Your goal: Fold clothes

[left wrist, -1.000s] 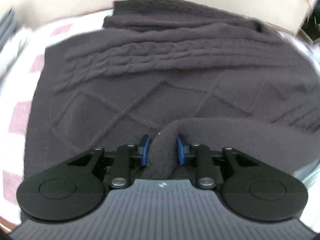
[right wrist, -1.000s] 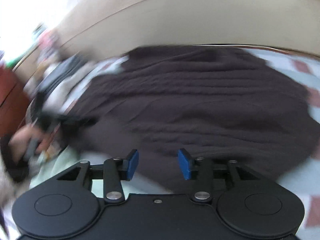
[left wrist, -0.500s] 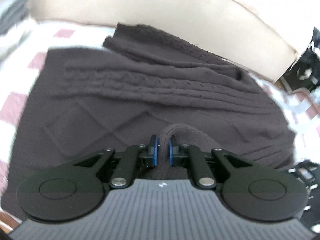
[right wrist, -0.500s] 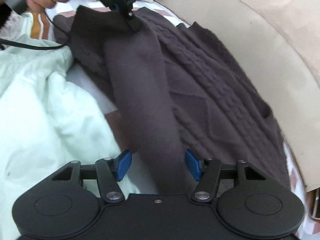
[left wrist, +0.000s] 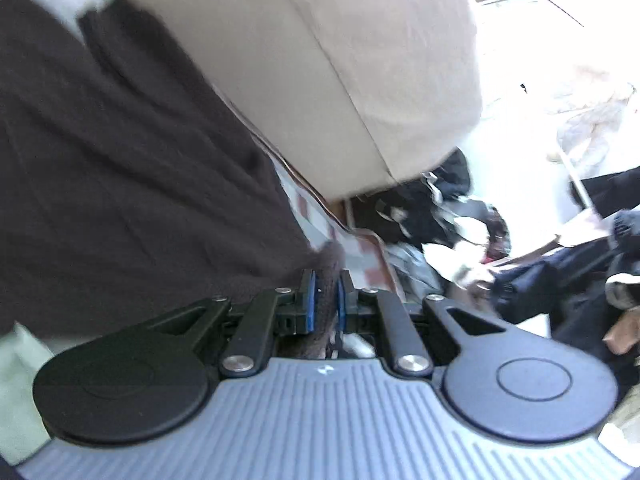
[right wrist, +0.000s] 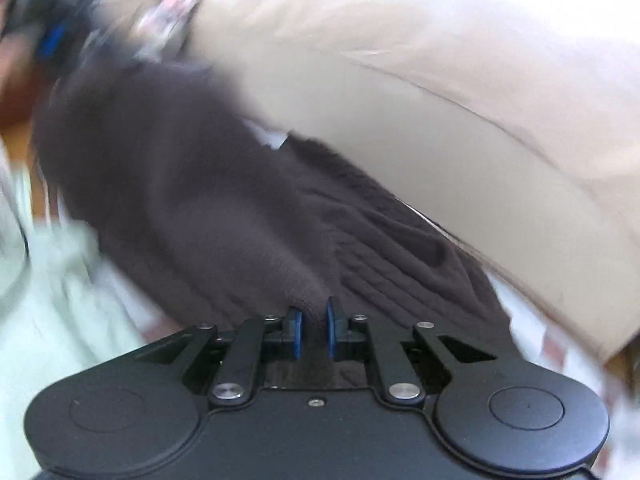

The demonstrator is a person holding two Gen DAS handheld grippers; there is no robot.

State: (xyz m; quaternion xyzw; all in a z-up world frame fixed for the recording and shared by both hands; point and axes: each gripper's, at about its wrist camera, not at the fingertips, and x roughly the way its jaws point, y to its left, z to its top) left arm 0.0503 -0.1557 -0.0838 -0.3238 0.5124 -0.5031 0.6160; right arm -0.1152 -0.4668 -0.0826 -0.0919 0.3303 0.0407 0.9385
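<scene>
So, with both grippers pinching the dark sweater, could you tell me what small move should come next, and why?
Probably carry the pinched fabric across the sweater body: the left gripper and right gripper both clamp knit.

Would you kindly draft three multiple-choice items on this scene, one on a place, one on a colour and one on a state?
1. Where does the beige headboard stand relative to the dark brown sweater in the right wrist view?
A. behind and above it
B. underneath it
C. folded inside it

2. What colour are the pads of the right claw?
A. red
B. blue
C. yellow

3. What state is the left claw in?
A. wide open, holding nothing
B. shut on the sweater
C. shut on a green garment

Answers: 1 A, the headboard rises past the sweater's far edge. 2 B, blue pads press either side of the knit. 3 B, brown knit is pinched between its nearly closed pads.
</scene>
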